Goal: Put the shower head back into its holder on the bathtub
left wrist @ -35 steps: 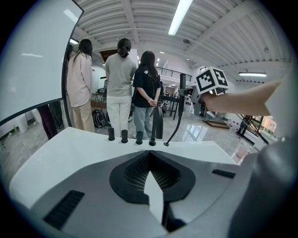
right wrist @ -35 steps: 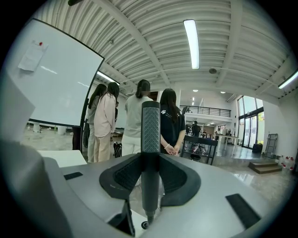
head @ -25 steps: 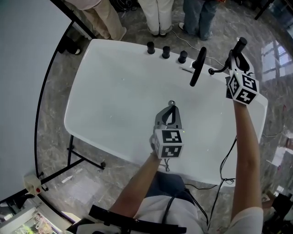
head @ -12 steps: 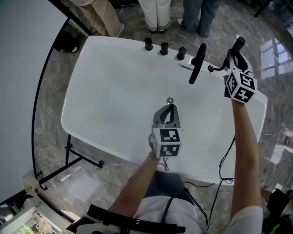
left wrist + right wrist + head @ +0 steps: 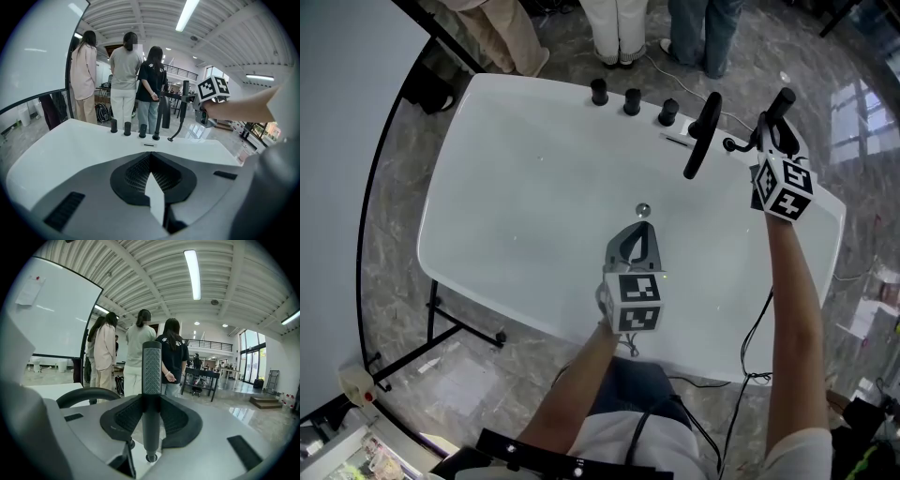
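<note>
My right gripper (image 5: 772,127) is shut on the black shower head (image 5: 780,103), held upright over the far right rim of the white bathtub (image 5: 487,272). In the right gripper view the handle (image 5: 151,380) stands straight up between the pads, its lower end (image 5: 150,457) just above the white rim. Whether it sits in the holder I cannot tell. The black hose (image 5: 733,145) curves off from it to the rim. My left gripper (image 5: 636,239) hangs over the middle of the tub, shut and holding nothing, with its tips (image 5: 152,180) closed together.
A tall black spout (image 5: 703,136) and three black knobs (image 5: 632,101) stand along the far rim. A drain (image 5: 642,208) lies in the tub floor. Several people (image 5: 124,75) stand just behind the tub. A whiteboard on a black frame (image 5: 384,206) stands at the left.
My right gripper has sunk a little toward the rim with the shower head still in it. The left gripper has stayed where it was.
</note>
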